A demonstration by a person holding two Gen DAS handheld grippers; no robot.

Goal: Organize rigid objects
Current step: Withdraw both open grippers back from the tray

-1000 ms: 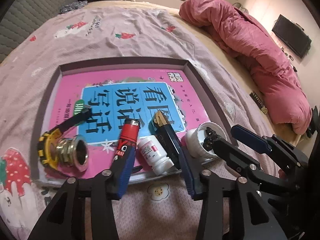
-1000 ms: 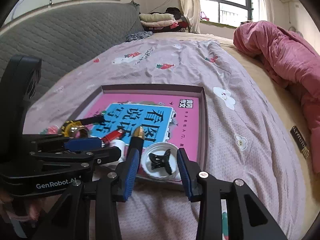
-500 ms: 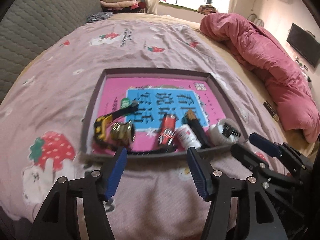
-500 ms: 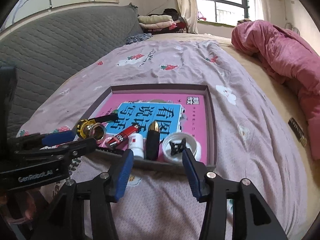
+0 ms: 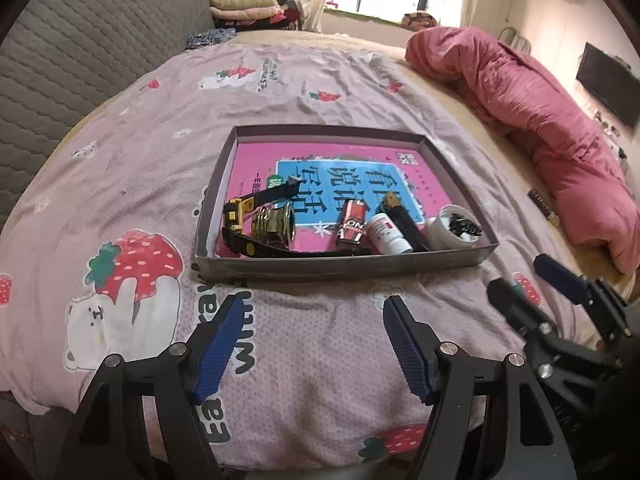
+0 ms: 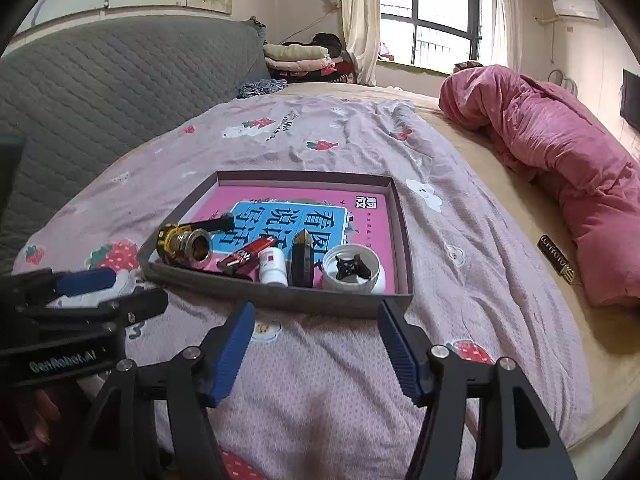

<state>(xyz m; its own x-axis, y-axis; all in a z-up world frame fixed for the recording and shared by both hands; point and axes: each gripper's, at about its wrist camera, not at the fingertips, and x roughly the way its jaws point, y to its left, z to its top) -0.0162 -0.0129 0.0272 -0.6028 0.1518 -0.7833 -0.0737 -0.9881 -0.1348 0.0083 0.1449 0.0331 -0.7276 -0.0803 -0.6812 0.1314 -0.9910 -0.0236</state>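
Shallow tray [image 5: 344, 266] on bed [image 5: 312, 80], holding watch [image 5: 256, 220], lighter [image 5: 352, 224], bottle [image 5: 386, 234], left claw [image 5: 310, 350] and right claw [image 6: 314, 354] opening, nothing between them

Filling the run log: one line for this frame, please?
phase: objects lined up in tray | left gripper: opening, empty, short of tray | right gripper: opening, empty | held: nothing

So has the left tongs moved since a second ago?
Yes. The left tongs have drawn back from the tray: earlier their pads straddled the red lighter inside it, now they hang over the bedsheet, opening, nothing between them.
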